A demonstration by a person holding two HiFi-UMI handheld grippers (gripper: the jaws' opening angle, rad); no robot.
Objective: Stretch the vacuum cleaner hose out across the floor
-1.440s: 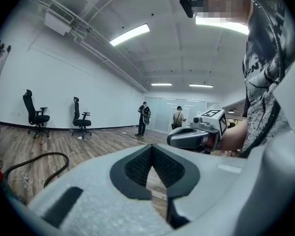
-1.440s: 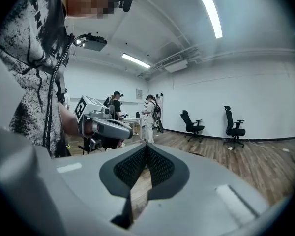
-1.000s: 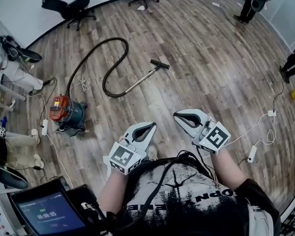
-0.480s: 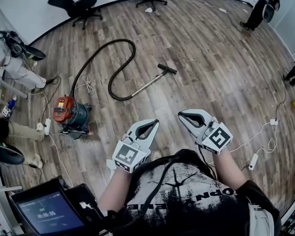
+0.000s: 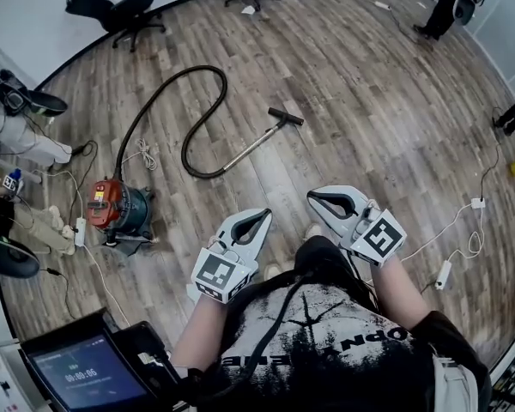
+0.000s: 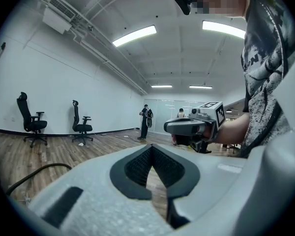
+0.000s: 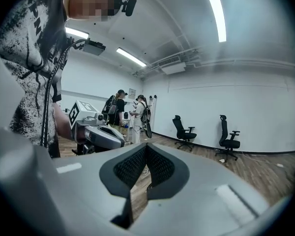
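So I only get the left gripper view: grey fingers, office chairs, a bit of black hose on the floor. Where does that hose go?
Observer: The head view shows the black ribbed hose running to a red and dark grey canister vacuum cleaner.
Operator: Is it stretched out?
Observer: No, it snakes in an S-curve to a silver metal wand with a black floor nozzle.
Operator: Is the other gripper holding anything?
Observer: No. In its own view the right gripper has its fingers together, nothing between them.

Far off on your left, a black chair [image 5: 133, 11] stands by the wall. On your right, a white plug strip [image 5: 443, 273] lies on the wood floor [image 5: 369, 101]. A screen [image 5: 86, 374] glows near you.
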